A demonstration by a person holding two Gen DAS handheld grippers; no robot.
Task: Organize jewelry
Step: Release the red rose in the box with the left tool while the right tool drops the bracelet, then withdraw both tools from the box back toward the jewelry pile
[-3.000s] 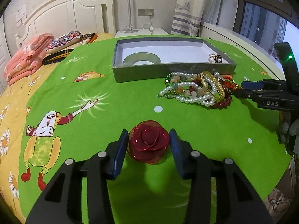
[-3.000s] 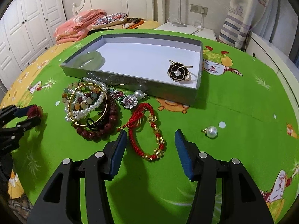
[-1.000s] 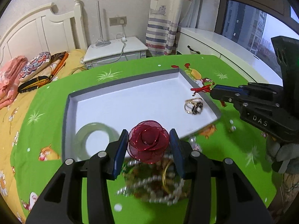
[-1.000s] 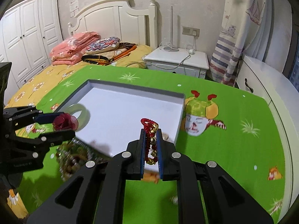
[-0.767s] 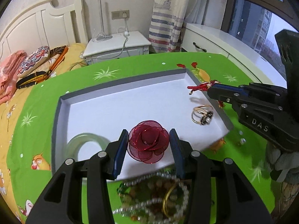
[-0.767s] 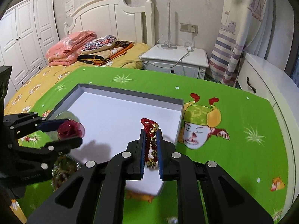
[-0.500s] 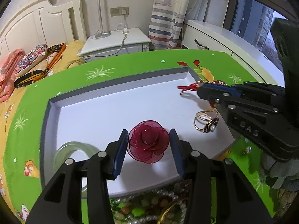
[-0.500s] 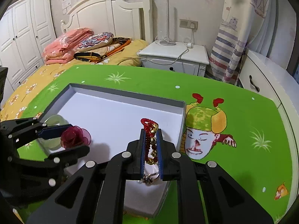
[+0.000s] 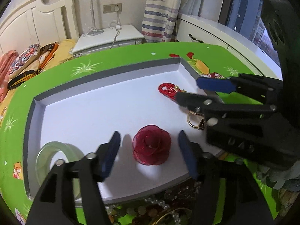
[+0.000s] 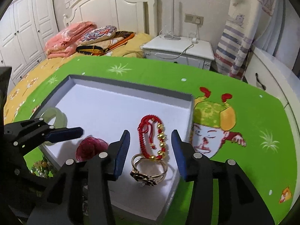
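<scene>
Both claws are hanging wide open over the tray (image 9: pixel 105 78): the left claw (image 9: pixel 148 153) is straddling the red rose (image 9: pixel 151 147), the right claw (image 10: pixel 151 150) the red bracelet (image 10: pixel 151 139) lying beside the ring (image 10: pixel 148 170). Lifting each straight up, clear of the pieces, looks wisest.

This is a bedroom in someone's home. At eleven o'clock stands a bed with a white headboard (image 10: pixel 116 5), and on its yellow sheet lie a folded pink quilt (image 10: pixel 63 39) and patterned pillows (image 10: pixel 99 33). At ten o'clock are white wardrobe doors (image 10: pixel 28 28). Straight ahead at twelve sits a white nightstand (image 10: pixel 180 50) with a cable running up to a wall socket (image 10: pixel 194 20). A striped curtain (image 10: pixel 238 37) hangs at one o'clock, beside a white drawer unit (image 10: pixel 266 75). The near surface wears a green cartoon-printed cover (image 10: pixel 253 116).
</scene>
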